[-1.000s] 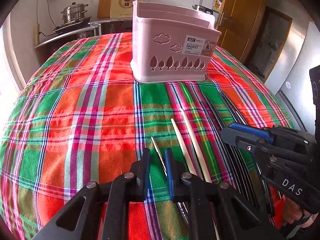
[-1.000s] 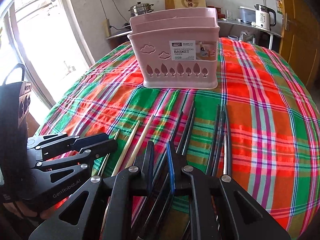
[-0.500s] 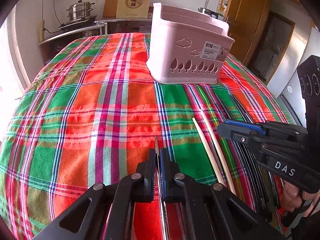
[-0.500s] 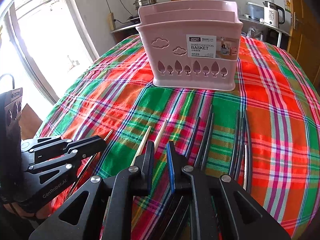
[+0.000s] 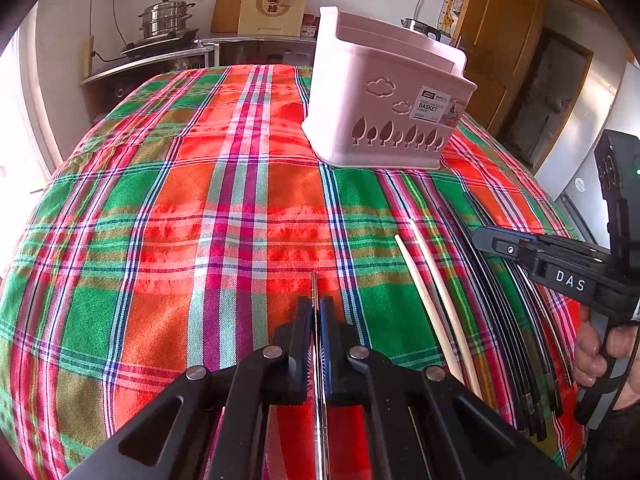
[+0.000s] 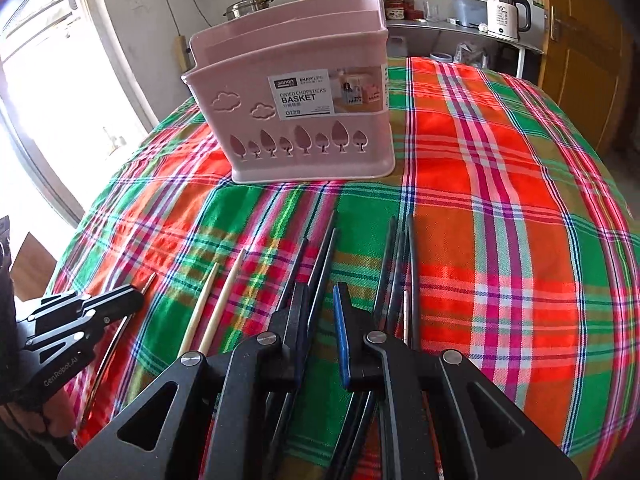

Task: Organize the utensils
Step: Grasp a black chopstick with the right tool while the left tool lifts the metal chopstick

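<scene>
Left wrist view: left gripper [image 5: 317,312] clamped one thin metal chopstick [image 5: 314,286]; two pale wooden chopsticks [image 5: 434,300] beside; right gripper [image 6: 321,304] slightly apart, grip unclear.

basket [image 6: 292,120] behind chopsticks [image 6: 320,264] | both on tablecloth [image 6: 520,240]

left wrist: low, angled down | right wrist: same | shared: basket [image 5: 384,108]
</scene>
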`<action>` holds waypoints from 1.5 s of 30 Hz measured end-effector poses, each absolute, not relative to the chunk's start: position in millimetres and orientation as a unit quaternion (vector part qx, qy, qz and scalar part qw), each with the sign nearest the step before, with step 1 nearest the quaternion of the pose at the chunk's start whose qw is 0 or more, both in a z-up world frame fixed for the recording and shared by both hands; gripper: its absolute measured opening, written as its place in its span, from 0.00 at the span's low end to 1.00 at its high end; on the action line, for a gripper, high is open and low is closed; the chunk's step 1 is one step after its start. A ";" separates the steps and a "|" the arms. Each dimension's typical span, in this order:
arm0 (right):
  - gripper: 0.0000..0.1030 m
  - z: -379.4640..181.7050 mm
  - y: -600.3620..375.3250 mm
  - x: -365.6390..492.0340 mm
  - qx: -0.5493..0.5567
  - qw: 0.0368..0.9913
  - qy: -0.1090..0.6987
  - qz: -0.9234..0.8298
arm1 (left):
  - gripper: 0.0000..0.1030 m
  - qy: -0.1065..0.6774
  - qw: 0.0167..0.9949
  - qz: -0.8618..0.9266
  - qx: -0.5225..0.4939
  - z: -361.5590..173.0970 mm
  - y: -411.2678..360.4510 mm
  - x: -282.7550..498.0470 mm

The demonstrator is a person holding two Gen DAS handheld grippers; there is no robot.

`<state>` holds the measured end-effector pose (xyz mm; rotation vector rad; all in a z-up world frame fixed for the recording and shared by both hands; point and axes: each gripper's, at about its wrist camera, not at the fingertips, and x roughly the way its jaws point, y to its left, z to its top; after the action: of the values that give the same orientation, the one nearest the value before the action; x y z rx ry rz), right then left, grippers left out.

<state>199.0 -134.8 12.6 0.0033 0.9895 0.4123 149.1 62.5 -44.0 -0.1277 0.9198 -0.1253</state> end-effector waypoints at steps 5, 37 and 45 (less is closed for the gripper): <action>0.13 13.2 -138.8 197.9 -0.001 0.862 0.469 0.192 | 0.04 0.443 0.892 -0.063 -0.067 -44.5 63.8 148.5; 0.06 32.7 -141.6 210.9 0.003 0.865 0.462 0.197 | 0.04 0.448 0.889 -0.077 -0.056 -31.3 58.5 157.6; 0.05 106.1 -167.4 190.8 0.040 0.894 0.387 0.221 | 0.04 0.392 0.912 -0.107 -0.063 29.8 54.1 149.4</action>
<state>190.8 -167.4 106.1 0.0821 0.8027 0.4575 149.4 54.1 29.8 -0.1304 0.8076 -0.2207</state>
